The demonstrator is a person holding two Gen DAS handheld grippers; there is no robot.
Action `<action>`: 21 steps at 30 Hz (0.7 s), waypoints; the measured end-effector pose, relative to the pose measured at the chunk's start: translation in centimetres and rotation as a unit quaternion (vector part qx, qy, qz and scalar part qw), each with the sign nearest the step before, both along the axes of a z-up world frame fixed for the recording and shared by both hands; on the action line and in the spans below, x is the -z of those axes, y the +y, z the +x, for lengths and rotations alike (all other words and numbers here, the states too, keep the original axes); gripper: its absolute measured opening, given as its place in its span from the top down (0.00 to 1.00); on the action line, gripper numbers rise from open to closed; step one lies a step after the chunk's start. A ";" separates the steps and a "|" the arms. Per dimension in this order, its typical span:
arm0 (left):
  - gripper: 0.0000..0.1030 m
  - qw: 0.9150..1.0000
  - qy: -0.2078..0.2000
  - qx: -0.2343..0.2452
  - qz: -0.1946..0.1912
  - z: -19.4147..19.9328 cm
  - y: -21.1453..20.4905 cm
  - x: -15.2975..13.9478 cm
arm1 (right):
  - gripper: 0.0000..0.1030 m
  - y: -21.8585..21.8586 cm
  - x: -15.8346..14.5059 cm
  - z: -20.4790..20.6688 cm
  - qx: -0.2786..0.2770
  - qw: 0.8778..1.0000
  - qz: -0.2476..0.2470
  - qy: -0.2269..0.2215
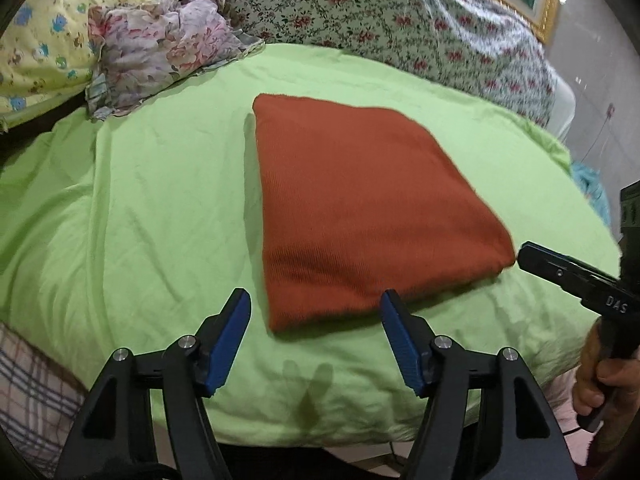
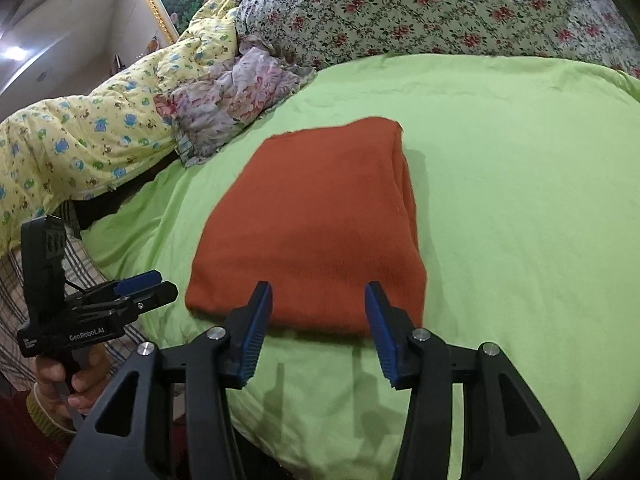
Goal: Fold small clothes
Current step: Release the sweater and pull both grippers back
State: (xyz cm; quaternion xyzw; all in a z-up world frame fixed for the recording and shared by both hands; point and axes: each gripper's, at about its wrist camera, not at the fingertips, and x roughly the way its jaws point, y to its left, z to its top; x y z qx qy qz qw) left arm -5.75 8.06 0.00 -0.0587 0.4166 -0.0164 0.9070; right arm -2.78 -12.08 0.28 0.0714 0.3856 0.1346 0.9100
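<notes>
The rust-red garment (image 1: 360, 208) lies folded into a thick, neat rectangle near the middle of the green sheet (image 1: 140, 200), with its near edge just in front of both grippers. The layers look even; in the right wrist view the folded side (image 2: 406, 200) shows several layers stacked straight, with no loose sleeve or corner showing.

The left gripper (image 1: 316, 320) is spread, with nothing between its blue pads (image 1: 228, 344); it hangs just above the near left corner of the garment and does not touch it. The right gripper (image 2: 318, 312) is also spread and empty, over the near edge; seen from the left wrist, its tip is just beside the near right corner.

I judge that the fold is finished and the step in hand is the release and the pulling away. To do it well, both grippers should go up and back toward the person, with the pads kept wide, so that no pad catches the top layer and drags it open. The knit cloth is soft and will probably slide on the smooth sheet if it is pushed from the side, so the way out should be free of the edge.

Behind the garment, well apart, a crumpled flowered cloth (image 1: 168, 52) lies against the yellow quilt (image 1: 48, 40); perhaps it is the next piece, but I cannot tell.
</notes>
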 end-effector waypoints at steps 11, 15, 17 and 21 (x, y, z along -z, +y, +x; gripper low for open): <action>0.25 0.998 0.025 -0.018 0.047 0.6 -0.1 1.0 | 0.52 -1.2 2.6 -2.8 0.026 0.999 0.007 0.034; 0.19 0.999 0.018 -0.024 0.013 2.5 1.9 0.0 | 0.48 -1.5 1.8 -2.3 0.027 0.999 0.012 0.027; 0.19 0.999 0.018 -0.026 -0.016 4.6 3.3 -0.5 | 0.46 -1.6 1.1 -1.3 0.025 0.999 0.014 0.019; 0.19 0.997 0.031 -0.035 -0.056 9.6 6.0 -0.7 | 0.45 -2.1 -0.2 2.6 0.019 1.000 0.023 0.007</action>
